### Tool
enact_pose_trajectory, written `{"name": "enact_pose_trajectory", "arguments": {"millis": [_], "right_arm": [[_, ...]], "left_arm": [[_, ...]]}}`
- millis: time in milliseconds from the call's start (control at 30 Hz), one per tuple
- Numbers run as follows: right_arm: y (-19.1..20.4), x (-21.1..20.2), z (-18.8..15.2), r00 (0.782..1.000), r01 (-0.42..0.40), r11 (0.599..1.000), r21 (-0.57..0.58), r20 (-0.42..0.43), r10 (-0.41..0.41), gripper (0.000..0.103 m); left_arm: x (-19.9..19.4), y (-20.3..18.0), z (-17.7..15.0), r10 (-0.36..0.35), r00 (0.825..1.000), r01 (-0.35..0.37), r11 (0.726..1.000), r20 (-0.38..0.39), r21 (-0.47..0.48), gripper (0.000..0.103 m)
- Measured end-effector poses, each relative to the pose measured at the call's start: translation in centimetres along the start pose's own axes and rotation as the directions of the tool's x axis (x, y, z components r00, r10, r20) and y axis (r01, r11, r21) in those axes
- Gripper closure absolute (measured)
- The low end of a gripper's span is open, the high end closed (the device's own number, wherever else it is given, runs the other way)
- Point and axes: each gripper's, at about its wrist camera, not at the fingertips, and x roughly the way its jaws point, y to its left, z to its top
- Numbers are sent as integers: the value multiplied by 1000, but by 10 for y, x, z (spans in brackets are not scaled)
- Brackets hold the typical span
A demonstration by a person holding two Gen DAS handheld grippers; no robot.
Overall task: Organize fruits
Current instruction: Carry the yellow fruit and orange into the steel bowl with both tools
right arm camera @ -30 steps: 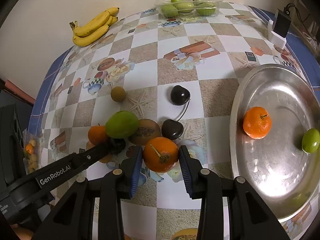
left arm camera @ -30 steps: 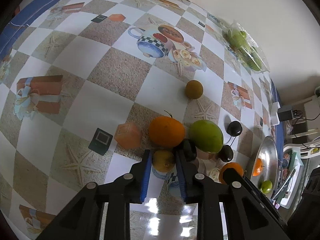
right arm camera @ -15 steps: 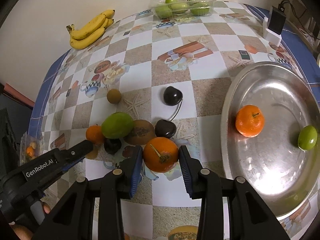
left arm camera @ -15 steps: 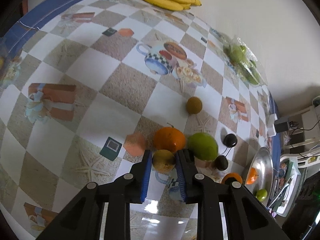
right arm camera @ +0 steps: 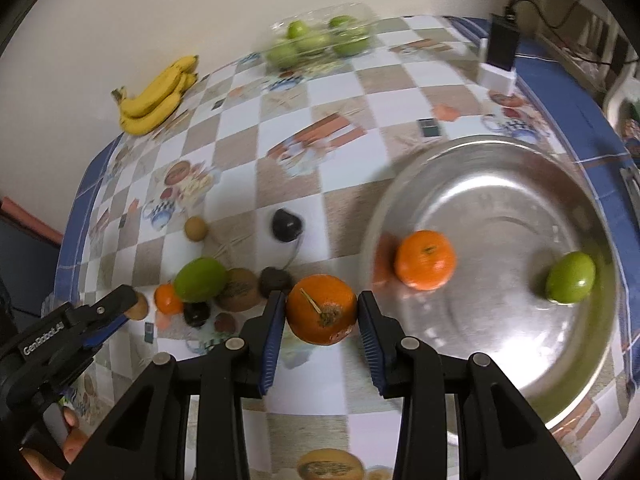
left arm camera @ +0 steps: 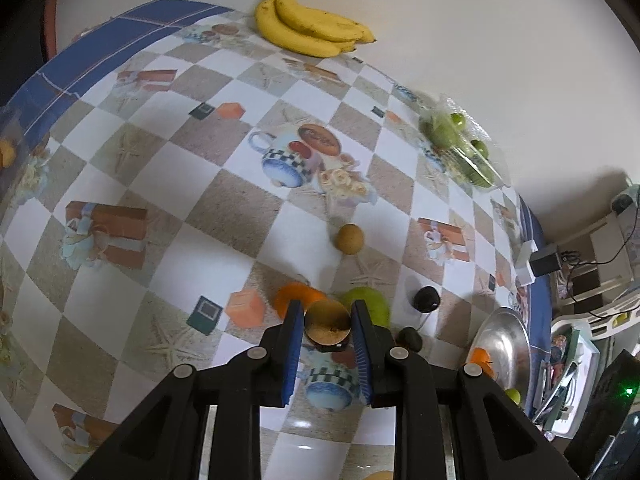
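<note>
**Both grippers loaded, fruit pile partly hidden**

The pile behind the left hand-held gripper [left arm camera: 327, 322] is partly blocked; a round brown fruit [left arm camera: 327, 321] is pinched there above the checkered counter [left arm camera: 168, 184]. A stemmed orange [right arm camera: 321, 309] is clamped in the right hand-held gripper [right arm camera: 322, 316] beside the round steel tray [right arm camera: 500, 184], blurred, where one tangerine [right arm camera: 425, 259] and one green fruit [right arm camera: 570, 277] are counted.

- The tablecloth [left arm camera: 120, 240] was checked in white and beige, with a blue border at the upper left of the frame.
- The bananas [left arm camera: 312, 26] were yellow with dark flecks.
- The fruit [left arm camera: 327, 321] in the left gripper [left arm camera: 326, 340] was brownish-gold.
- The orange [right arm camera: 322, 309] in the right gripper [right arm camera: 322, 330] was bright orange.
- Both grippers were black with blue pads [right arm camera: 272, 336].
- The tray [right arm camera: 500, 200] was silver, with an orange tangerine [right arm camera: 425, 259] and a green fruit [right arm camera: 570, 277].
</note>
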Motion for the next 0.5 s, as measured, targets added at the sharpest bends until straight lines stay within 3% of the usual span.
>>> {"name": "enact_pose_trajectory", "arguments": {"millis": [500], "right_arm": [[-83,-26,8,995,84,980,179,44,-93,64]], "left_arm": [[7,-66,-22,-39,999,42,989,-21,140,77]]}}
